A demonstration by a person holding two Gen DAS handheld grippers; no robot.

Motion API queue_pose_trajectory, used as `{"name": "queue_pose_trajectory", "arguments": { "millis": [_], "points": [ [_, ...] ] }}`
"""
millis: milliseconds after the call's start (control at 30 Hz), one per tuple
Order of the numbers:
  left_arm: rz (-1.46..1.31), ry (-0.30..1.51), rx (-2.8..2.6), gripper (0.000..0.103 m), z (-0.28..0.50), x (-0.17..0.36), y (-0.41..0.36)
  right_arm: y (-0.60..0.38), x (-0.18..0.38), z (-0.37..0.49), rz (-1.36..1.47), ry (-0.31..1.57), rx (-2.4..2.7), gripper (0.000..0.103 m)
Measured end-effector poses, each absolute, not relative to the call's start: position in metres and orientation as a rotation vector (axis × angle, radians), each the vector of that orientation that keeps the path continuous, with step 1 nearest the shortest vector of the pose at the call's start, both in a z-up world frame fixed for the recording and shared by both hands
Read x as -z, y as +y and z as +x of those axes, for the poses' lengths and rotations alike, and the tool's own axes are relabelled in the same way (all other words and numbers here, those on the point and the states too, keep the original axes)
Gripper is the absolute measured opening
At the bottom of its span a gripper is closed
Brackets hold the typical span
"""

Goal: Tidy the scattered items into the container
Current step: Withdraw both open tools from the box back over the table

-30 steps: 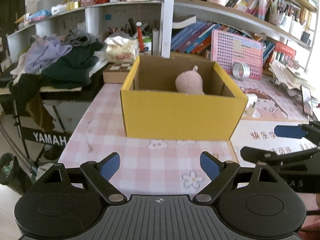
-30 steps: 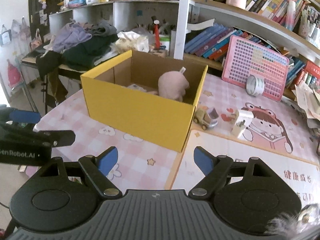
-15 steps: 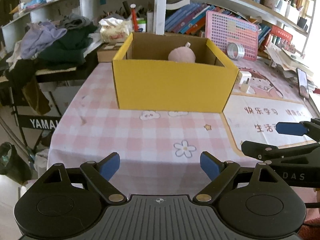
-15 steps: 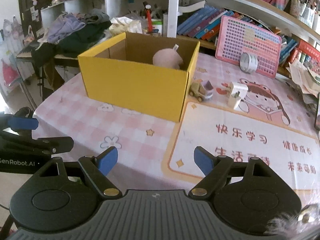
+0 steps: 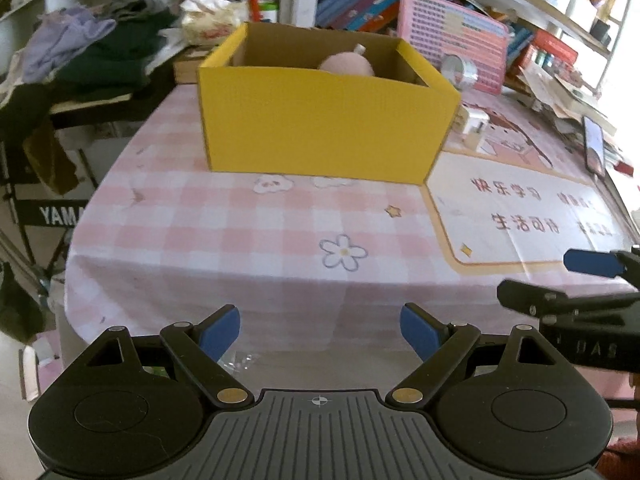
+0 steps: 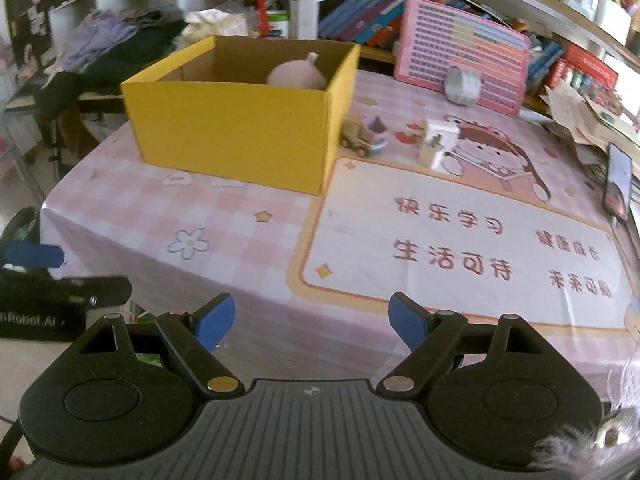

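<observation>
While both the left tool [image 5: 320,330] and right tool [image 6: 311,318] hang spread and empty off the tabletop [image 6: 248,248] edge, the yellow cardboard box [image 6: 240,128] holds a pink plush toy [image 6: 295,74], and a small toy truck [image 6: 362,138] and white charger block [image 6: 436,142] just beside it await collection.

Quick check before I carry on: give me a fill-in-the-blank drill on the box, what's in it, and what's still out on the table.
1. The pink plush toy sits inside the ____ cardboard box.
2. The toy truck stands on the table just outside the box's ____ wall, seen from the right wrist.
3. Both the left gripper and the right gripper have their jaws ____.
4. The tape roll leans against the ____ perforated board.

Missing words: yellow; right; open; pink
</observation>
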State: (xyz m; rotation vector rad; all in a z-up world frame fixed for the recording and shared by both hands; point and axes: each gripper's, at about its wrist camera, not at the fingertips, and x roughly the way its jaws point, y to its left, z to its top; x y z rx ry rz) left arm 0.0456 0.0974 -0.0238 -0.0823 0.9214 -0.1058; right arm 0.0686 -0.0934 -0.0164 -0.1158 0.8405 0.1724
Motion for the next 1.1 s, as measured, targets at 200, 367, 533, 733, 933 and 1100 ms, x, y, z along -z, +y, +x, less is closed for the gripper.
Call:
{"name": "queue_pose_trajectory", "arguments": {
  "millis": [200,367,533,733,933,1100],
  "points": [
    [-0.081,0.925,0.135,0.090,0.049,0.025,0.090,-0.108,0.018,0.065,-0.095,0.852,-0.119,0.084],
    [-0.065,0.925,0.167,0.090,0.052,0.026,0.080,-0.114,0.018,0.062,-0.096,0.849,-0.101,0.084],
    [-0.058,0.925,0.191,0.090,0.056,0.026,0.072,-0.123,0.019,0.061,-0.083,0.853,-0.072,0.084],
    [-0.041,0.924,0.237,0.090,0.062,0.026,0.056,-0.137,0.017,0.061,-0.070,0.853,-0.031,0.084],
    [-0.031,0.928,0.274,0.090,0.068,0.027,0.043,-0.149,0.017,0.060,-0.066,0.854,0.002,0.084],
    [-0.007,0.925,0.319,0.090,0.073,0.026,0.027,-0.161,0.019,0.060,-0.047,0.855,0.043,0.084]
  ]
}}
